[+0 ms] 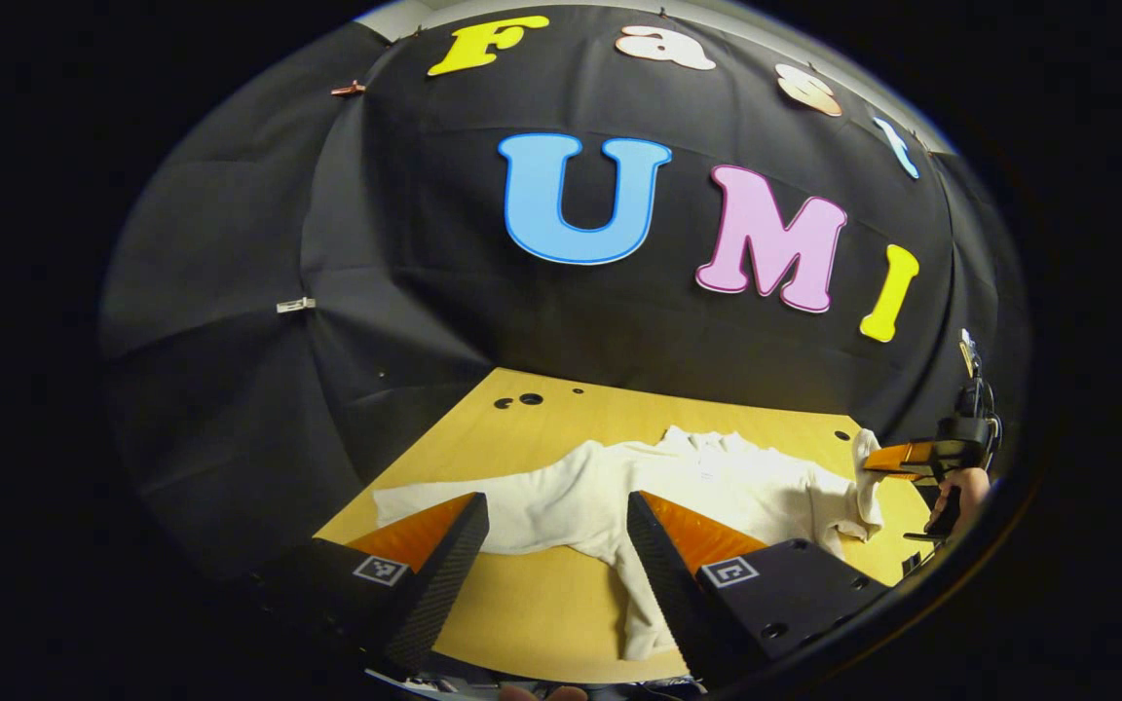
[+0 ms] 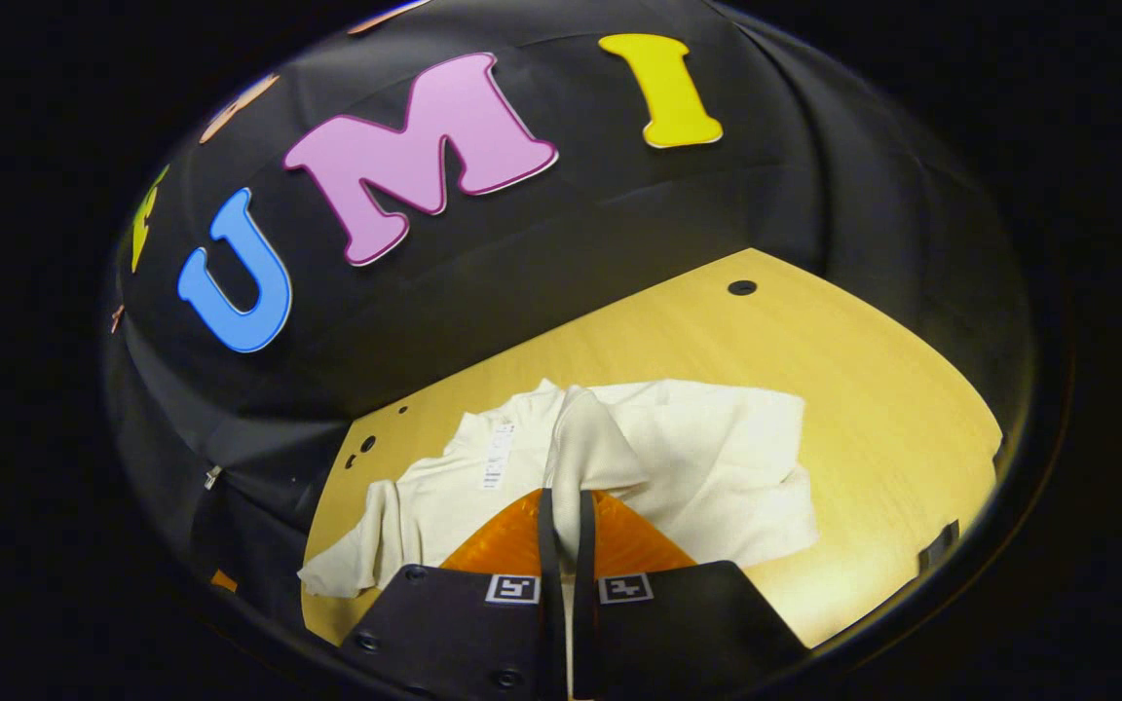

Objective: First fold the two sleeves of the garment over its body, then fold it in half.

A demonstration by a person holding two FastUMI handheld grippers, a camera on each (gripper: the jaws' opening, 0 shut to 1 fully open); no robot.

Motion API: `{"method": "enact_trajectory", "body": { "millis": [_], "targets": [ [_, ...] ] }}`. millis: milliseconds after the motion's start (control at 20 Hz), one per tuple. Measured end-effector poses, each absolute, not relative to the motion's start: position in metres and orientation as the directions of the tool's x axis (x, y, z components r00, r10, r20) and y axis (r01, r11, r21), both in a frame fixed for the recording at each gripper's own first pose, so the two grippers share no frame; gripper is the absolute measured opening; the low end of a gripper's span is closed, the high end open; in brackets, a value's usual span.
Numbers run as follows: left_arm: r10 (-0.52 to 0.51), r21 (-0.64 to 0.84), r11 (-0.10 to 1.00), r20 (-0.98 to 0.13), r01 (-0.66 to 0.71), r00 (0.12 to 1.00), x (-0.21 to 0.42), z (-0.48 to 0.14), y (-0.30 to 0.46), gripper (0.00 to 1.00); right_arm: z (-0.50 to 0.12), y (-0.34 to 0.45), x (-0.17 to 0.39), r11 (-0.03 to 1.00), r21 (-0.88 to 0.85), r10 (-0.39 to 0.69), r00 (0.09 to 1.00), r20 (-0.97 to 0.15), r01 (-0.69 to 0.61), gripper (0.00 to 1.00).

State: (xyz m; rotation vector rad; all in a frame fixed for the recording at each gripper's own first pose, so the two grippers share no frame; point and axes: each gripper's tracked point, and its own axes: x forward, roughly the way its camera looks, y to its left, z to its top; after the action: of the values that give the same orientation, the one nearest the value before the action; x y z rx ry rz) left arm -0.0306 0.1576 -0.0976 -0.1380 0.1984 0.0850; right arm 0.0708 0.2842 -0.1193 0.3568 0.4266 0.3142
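On the wooden worktop (image 1: 542, 604) lies the white garment (image 1: 678, 487), spread with its body in the middle and its collar toward the booth wall. In the left gripper view one long sleeve (image 1: 464, 511) stretches flat to the left, and the lower part of the body runs down toward the near edge.

The other sleeve (image 2: 585, 438) is lifted off the worktop. The right tool (image 2: 561, 531) is clenched on it: in the right gripper view both fingers press together with a fold of white cloth rising between them, above the body of the garment. In the left gripper view the same tool shows at the far right, with a hand (image 1: 960, 487) behind it, and the sleeve end hangs from its fingers.

The left tool (image 1: 556, 531) is released, its two fingers standing wide apart with nothing between them, above the near part of the garment.

I judge that the cloth is light, soft and limp, maybe a knitted fabric. It will sag and wrinkle where it is not supported, and it can slide a little on the smooth wood. A good place to take hold seems to be the sleeve near its cuff, pinching only one layer, so the body is not dragged along. The flat left sleeve is not yet folded.
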Motion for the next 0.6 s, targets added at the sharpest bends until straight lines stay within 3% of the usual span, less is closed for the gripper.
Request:
{"method": "enact_trajectory", "body": {
  "millis": [250,300,350,600],
  "targets": [
    [0.108,-0.139,0.980,-0.225,-0.141,0.968,-0.019,-0.113,0.203,0.94,-0.145,0.361,0.064,0.890,0.344,0.428,0.810,-0.402,-0.299,0.07],
    [0.114,-0.137,0.979,-0.231,-0.148,0.966,-0.016,-0.115,0.212,0.89,-0.154,0.374,0.063,0.891,0.330,0.433,0.797,-0.420,-0.310,0.07],
    [0.118,-0.133,0.979,-0.237,-0.153,0.964,-0.013,-0.118,0.220,0.94,-0.162,0.385,0.063,0.895,0.315,0.433,0.787,-0.439,-0.316,0.07],
    [0.147,-0.079,0.981,-0.275,-0.175,0.950,0.000,-0.138,0.262,0.94,-0.212,0.425,0.059,0.908,0.236,0.418,0.725,-0.548,-0.345,0.07]
  ]
}}
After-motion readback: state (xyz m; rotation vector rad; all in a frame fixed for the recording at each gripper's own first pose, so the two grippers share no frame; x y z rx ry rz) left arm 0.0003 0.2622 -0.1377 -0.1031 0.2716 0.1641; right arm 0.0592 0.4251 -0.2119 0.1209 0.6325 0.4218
